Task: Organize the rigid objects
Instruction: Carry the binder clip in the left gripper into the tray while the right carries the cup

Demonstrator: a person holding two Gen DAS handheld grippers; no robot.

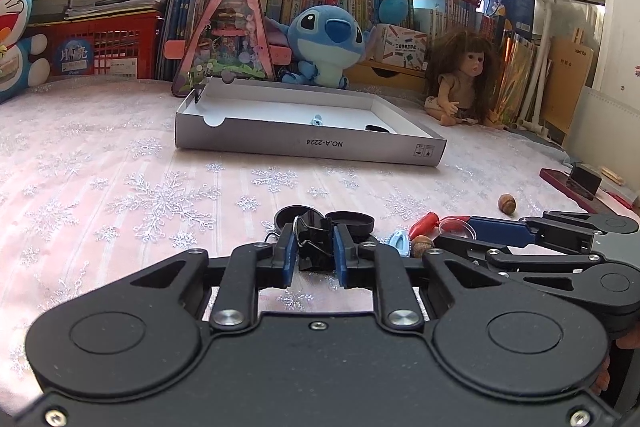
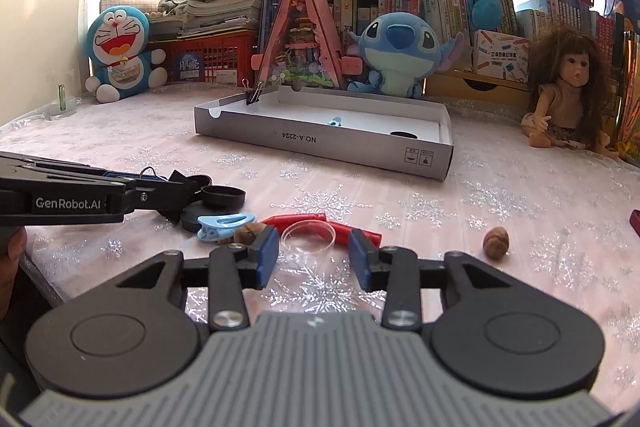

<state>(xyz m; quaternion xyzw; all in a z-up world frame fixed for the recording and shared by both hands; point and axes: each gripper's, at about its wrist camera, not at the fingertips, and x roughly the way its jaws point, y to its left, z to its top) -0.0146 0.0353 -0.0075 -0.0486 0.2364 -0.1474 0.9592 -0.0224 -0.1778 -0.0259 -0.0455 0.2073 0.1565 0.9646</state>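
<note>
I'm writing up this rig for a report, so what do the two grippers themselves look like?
Both are black linkage builds with blue finger pads, round black discs on each side and silver screws. The left gripper has a plain black body and white "GenRobot.AI" lettering on its side. The right gripper has a grey ribbed body. No cables or sleeves show.

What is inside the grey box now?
Inside the box: a blue clip, a black disc, and a binder clip on its rim. The near wall hides the nearest floor.
</note>
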